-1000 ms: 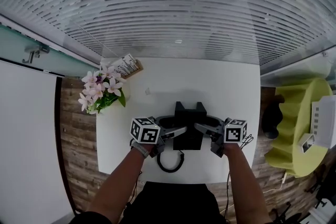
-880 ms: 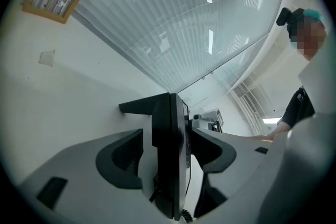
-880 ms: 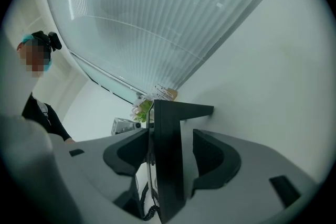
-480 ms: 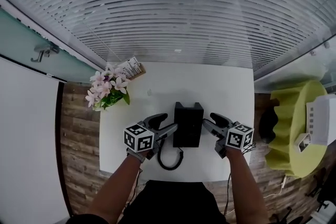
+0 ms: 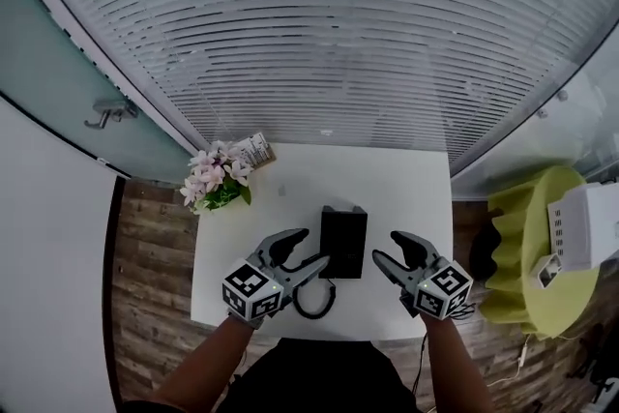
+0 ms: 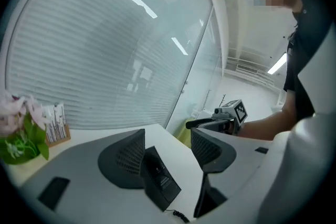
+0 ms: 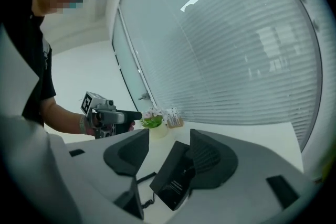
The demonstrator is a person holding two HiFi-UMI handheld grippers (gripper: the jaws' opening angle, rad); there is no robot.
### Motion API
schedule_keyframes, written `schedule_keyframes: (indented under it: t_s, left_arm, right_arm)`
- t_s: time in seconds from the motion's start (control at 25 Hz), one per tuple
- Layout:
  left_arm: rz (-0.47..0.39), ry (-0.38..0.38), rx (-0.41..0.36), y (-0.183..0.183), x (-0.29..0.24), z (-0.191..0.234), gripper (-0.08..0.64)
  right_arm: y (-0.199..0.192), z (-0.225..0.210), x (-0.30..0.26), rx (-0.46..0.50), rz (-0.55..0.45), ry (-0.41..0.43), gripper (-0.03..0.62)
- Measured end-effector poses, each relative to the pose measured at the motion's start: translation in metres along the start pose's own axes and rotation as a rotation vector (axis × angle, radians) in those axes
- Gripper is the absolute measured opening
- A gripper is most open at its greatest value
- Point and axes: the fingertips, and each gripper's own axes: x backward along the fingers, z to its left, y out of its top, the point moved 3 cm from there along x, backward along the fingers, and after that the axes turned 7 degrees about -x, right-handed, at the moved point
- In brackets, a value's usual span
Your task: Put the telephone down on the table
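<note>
The black telephone [image 5: 343, 240] lies flat on the white table [image 5: 406, 184], its coiled cord [image 5: 312, 301] looping off its near end. My left gripper [image 5: 308, 252] hangs open to the left of it and my right gripper [image 5: 387, 248] open to the right, both apart from it and holding nothing. In the left gripper view the telephone [image 6: 160, 184] shows below and beyond the parted jaws of the left gripper [image 6: 168, 152], with the right gripper [image 6: 226, 115] across from it. The right gripper view has the telephone [image 7: 176, 178] beyond the spread jaws of the right gripper [image 7: 168, 157].
A pot of pink flowers [image 5: 218, 181] and a small card holder [image 5: 255, 150] stand at the table's far left corner. Window blinds [image 5: 319, 44] rise behind the table. A yellow-green chair [image 5: 527, 256] stands to the right on the wood floor [image 5: 155, 247].
Both grippers have drawn back from the telephone's sides toward the person, jaws still apart. The telephone stays on the table. The head view has risen, so everything looks smaller.
</note>
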Motion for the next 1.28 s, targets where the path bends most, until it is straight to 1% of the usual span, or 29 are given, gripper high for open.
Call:
schedule_keyframes:
  t_s: [0.2, 0.24, 0.36, 0.44, 0.52, 0.6, 0.68, 0.76, 1.0, 1.28]
  left_arm:
    - [-0.088, 0.005, -0.130, 0.055, 0.024, -0.033, 0.278]
    - [-0.102, 0.002, -0.152, 0.063, 0.028, -0.041, 0.276]
    - [-0.152, 0.001, -0.214, 0.089, 0.039, -0.065, 0.251]
    - [-0.192, 0.006, -0.244, 0.104, 0.042, -0.079, 0.228]
    - [-0.230, 0.015, -0.256, 0.114, 0.045, -0.089, 0.184]
    - [-0.261, 0.030, -0.264, 0.122, 0.049, -0.096, 0.110]
    - [-0.283, 0.047, -0.272, 0.127, 0.051, -0.100, 0.052]
    - [-0.288, 0.060, -0.286, 0.130, 0.051, -0.104, 0.019]
    - [-0.293, 0.056, -0.282, 0.131, 0.050, -0.110, 0.009]
    - [-0.284, 0.052, -0.284, 0.129, 0.047, -0.109, 0.009]
  right_arm:
    - [0.045, 0.058, 0.019, 0.143, -0.108, 0.044, 0.250]
    - [0.054, 0.070, 0.024, 0.168, -0.132, 0.053, 0.233]
    - [0.077, 0.101, 0.039, 0.216, -0.201, 0.076, 0.136]
    - [0.088, 0.118, 0.048, 0.250, -0.233, 0.091, 0.097]
    - [0.095, 0.132, 0.054, 0.280, -0.255, 0.101, 0.076]
    - [0.100, 0.142, 0.058, 0.293, -0.275, 0.107, 0.060]
    - [0.105, 0.149, 0.062, 0.298, -0.296, 0.111, 0.051]
    - [0.108, 0.154, 0.065, 0.310, -0.309, 0.110, 0.043]
    - [0.108, 0.160, 0.065, 0.332, -0.313, 0.095, 0.031]
    - [0.104, 0.159, 0.063, 0.337, -0.290, 0.083, 0.023]
